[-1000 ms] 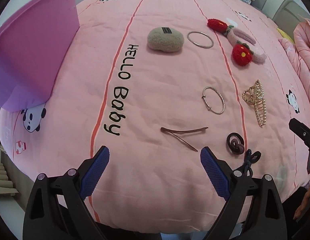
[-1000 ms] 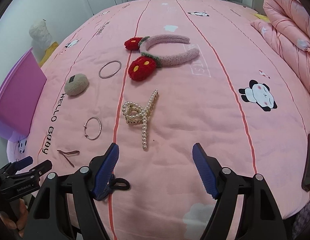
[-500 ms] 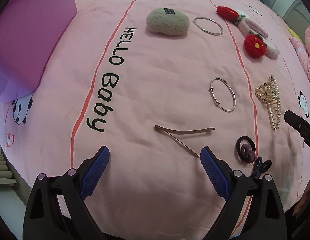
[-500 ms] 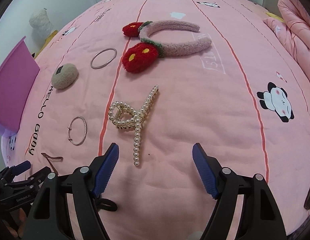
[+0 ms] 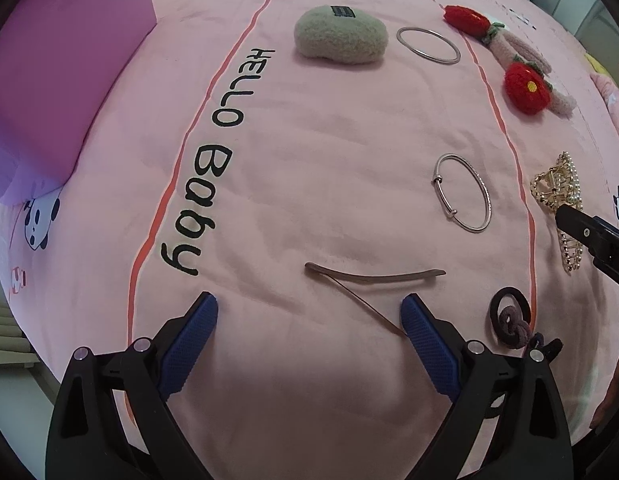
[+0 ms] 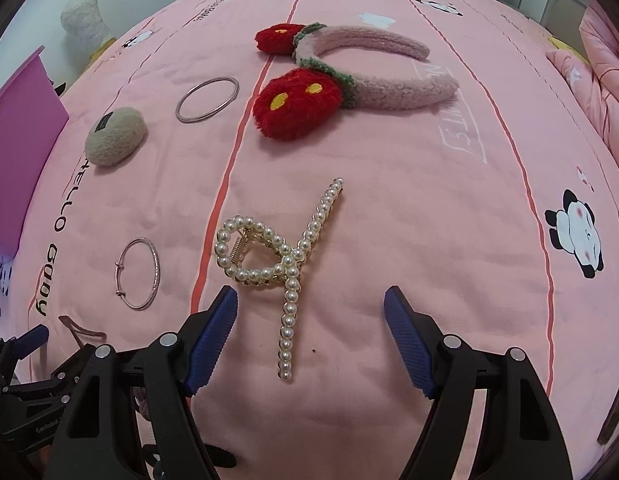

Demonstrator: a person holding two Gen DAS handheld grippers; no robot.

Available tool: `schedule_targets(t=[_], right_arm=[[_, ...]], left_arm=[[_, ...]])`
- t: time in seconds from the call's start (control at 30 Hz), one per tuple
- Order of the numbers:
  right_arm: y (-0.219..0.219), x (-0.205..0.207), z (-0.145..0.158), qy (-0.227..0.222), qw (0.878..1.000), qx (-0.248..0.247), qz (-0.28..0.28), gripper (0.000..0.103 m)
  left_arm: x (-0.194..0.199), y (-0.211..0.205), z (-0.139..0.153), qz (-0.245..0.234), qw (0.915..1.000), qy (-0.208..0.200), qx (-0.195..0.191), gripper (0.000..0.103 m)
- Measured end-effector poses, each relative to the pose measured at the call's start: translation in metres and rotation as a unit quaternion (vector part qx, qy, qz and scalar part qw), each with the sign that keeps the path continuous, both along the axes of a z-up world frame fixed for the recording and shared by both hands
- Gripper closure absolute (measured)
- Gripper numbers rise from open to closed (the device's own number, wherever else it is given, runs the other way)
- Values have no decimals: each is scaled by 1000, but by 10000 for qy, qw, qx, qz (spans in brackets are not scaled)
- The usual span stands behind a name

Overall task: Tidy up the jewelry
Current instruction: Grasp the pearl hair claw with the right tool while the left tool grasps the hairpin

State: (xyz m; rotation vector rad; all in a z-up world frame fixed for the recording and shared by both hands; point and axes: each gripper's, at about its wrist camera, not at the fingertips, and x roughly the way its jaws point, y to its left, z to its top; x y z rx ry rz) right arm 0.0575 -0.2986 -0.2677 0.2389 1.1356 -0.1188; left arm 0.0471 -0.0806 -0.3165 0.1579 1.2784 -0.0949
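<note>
On the pink bed, the right gripper (image 6: 309, 336) hangs wide open and empty over the pearl clip (image 6: 283, 256), whose long stem runs between its fingers; the left gripper (image 5: 309, 334), equally spread, holds nothing above the brown hairpin (image 5: 373, 278).

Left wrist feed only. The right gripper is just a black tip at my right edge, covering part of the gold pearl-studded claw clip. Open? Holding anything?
Observer: The right gripper is open and empty, its blue pads wide apart above the pink bedspread.
Operator: Clip versus jaws?
Observer: The gold pearl-studded claw clip lies flat. Its long pearl tail runs down between the fingers and touches neither.
Operator: The headband is cut off for me.
Observer: The pink fuzzy headband with two red strawberries shows whole, lying beyond the clip and apart from it.
</note>
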Motion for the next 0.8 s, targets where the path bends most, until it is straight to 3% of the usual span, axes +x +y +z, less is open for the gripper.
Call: schedule_targets(t=[0.27, 0.47, 0.53, 0.67, 0.73, 0.8], right_arm=[[5, 12, -14, 102, 9999, -128, 33, 30], [10, 15, -17, 3, 9996, -256, 114, 31], [13, 14, -16, -52, 9995, -258, 195, 40], [25, 10, -11, -117, 9984, -351, 428, 74], [27, 8, -10, -125, 9986, -289, 433, 82], [25, 6, -9, -133, 9991, -107, 399, 85]], left_arm=[[12, -14, -12, 134, 9997, -36, 215, 6], [14, -11, -11, 152, 9996, -160, 164, 7], [13, -11, -10, 115, 9997, -182, 95, 11], [7, -10, -5, 50, 9997, -251, -25, 29], [4, -7, -3, 9, 9996, -281, -92, 39], [2, -5, -1, -32, 9994, -287, -187, 60]])
